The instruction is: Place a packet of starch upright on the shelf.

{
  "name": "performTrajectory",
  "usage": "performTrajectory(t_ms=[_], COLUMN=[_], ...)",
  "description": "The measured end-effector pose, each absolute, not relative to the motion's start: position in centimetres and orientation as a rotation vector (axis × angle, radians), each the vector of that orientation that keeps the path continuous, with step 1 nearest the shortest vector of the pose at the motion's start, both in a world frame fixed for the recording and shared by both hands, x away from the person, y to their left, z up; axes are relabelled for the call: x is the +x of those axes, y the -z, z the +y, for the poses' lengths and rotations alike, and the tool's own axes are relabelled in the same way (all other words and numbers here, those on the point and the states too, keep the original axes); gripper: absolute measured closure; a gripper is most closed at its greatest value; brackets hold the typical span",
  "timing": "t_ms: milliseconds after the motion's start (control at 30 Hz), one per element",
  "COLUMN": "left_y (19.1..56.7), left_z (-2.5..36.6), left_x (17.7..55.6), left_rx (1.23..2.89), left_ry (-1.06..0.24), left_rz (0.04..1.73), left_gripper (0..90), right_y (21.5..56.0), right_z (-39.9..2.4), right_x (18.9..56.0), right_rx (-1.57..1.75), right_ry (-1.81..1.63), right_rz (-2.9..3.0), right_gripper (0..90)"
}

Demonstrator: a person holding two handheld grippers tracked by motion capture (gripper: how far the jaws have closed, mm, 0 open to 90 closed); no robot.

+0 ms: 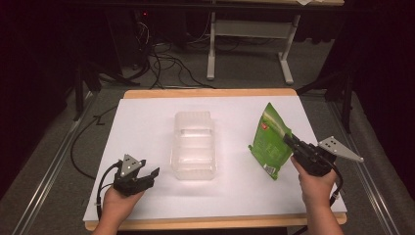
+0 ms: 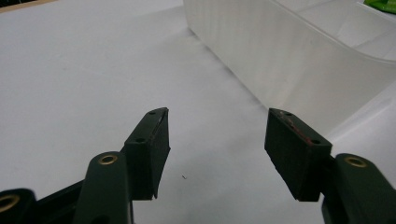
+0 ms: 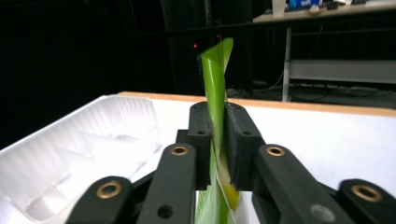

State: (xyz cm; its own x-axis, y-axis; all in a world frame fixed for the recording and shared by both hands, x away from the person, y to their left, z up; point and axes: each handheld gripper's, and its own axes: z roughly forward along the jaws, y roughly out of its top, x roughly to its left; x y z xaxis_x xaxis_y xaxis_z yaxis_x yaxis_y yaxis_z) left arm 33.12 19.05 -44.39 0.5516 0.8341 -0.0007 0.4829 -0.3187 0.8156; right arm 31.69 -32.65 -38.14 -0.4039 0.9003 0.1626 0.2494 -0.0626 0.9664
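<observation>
Green snack pouch (image 1: pixel 269 142) stands upright at the table's right side, pinched at its edge between the right gripper's (image 1: pixel 288 140) jaws. Just left of it, mid-table, a clear plastic tray (image 1: pixel 193 145) lies on the white sheet (image 1: pixel 147 117). Beside the tray, the left gripper (image 1: pixel 149 176) rests with jaws wide, holding nothing.

A white-topped table (image 1: pixel 147 117) carries a clear plastic tray (image 1: pixel 193 145) at its middle.
</observation>
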Motion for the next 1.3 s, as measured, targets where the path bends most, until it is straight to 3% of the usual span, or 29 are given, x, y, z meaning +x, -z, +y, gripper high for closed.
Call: performTrajectory(t_ms=[400, 567, 700, 1300], left_y=[44.4, 44.3, 44.3, 44.2], left_z=[18.9, 18.9, 18.9, 18.9], left_x=[33.1, 33.1, 33.0, 32.9], left_rx=[1.977, 1.973, 1.96, 1.962], left_ry=[-0.55, -0.557, -0.557, -0.565], left_rz=[1.056, 1.05, 1.053, 1.05], left_gripper=[40.7, 40.8, 41.3, 41.4], right_y=[40.4, 40.4, 40.3, 38.2], right_z=[-32.7, -32.5, -32.3, -30.8], right_x=[33.1, 33.2, 33.2, 32.9], right_rx=[1.34, 1.33, 1.318, 1.18], right_ry=[-1.441, -1.429, -1.409, -1.467], right_rz=[1.752, 1.762, 1.77, 1.791], right_gripper=[75.8, 79.9, 88.6, 89.2])
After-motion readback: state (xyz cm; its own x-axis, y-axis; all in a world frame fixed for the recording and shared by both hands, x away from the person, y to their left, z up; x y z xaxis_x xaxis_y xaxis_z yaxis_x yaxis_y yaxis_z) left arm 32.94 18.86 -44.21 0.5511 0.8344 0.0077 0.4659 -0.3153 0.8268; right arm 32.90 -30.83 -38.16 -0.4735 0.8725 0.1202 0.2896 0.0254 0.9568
